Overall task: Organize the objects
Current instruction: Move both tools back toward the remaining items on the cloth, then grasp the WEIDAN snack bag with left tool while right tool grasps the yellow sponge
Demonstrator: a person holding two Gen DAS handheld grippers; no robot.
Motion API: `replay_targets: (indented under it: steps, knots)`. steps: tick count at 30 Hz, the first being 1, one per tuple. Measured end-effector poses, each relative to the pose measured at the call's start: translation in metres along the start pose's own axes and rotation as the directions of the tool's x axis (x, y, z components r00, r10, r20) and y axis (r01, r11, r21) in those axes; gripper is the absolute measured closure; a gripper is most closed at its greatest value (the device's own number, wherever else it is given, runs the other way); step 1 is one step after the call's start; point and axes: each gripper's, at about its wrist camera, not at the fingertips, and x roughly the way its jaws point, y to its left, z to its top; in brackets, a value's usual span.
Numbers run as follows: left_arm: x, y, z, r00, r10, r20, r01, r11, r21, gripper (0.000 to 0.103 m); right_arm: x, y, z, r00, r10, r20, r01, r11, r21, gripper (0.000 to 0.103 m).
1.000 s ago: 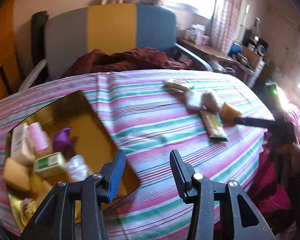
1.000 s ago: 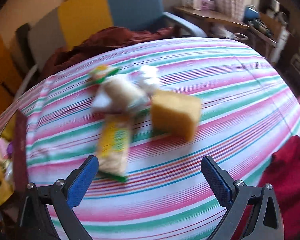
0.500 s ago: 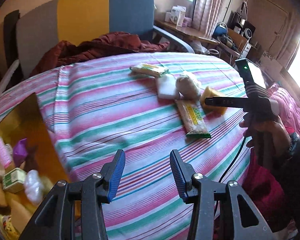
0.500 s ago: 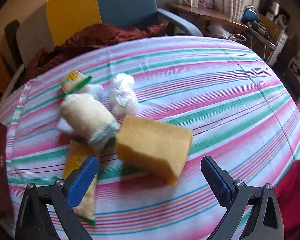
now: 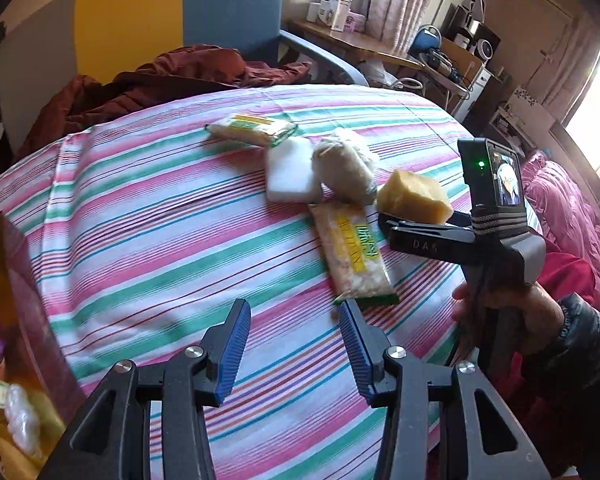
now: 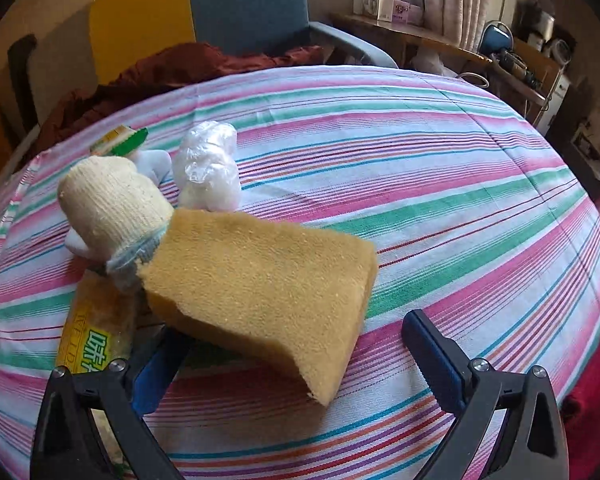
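A yellow sponge [image 6: 260, 280] lies on the striped tablecloth [image 6: 440, 184], between the open jaws of my right gripper [image 6: 296, 344]. It also shows in the left wrist view [image 5: 414, 196], with the right gripper [image 5: 392, 220] at it. Beside it lie a rolled cream cloth [image 6: 112, 204], a white plastic bundle [image 6: 208, 168], a white block [image 5: 290, 170] and two yellow snack packs [image 5: 352, 256] [image 5: 252, 128]. My left gripper [image 5: 294, 348] is open and empty, just short of the near snack pack.
A golden box [image 5: 28, 320] with several sorted items stands at the left table edge. A chair [image 5: 172, 12] with dark red cloth [image 5: 172, 76] stands behind the table. A cluttered desk [image 5: 364, 44] is at the back right.
My right gripper has moved forward until the sponge sits between its jaws. My left gripper has swung right, away from the box and towards the pile.
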Motion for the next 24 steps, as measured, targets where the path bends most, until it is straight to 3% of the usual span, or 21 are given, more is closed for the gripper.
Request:
replay_targets:
  steps: [7,13,19,23,24]
  knots:
    - [0.021,-0.011,0.012,0.999,-0.041,-0.029,0.041,0.999,0.013,0.056,0.002,0.003,0.012,0.997,-0.005,-0.081,0.005,1.000,0.004,0.000]
    - [0.040,-0.017,0.022,0.997,-0.056,-0.052,0.055,0.998,-0.011,0.056,-0.005,0.009,0.020,0.999,0.004,-0.037,-0.005,1.000,-0.013,0.000]
    - [0.058,-0.036,0.029,0.995,-0.069,-0.066,0.072,0.996,0.046,0.056,-0.001,0.006,0.025,0.999,-0.011,-0.051,0.011,1.000,0.001,0.001]
    - [0.071,-0.046,0.034,0.995,-0.053,-0.082,0.060,0.995,0.084,0.056,0.007,0.000,0.028,0.997,0.020,-0.080,-0.018,1.000,0.025,0.019]
    - [0.074,-0.049,0.035,0.996,-0.044,-0.082,0.052,0.994,0.096,0.056,0.005,0.001,0.026,0.996,0.019,-0.082,-0.017,1.000,0.026,0.019]
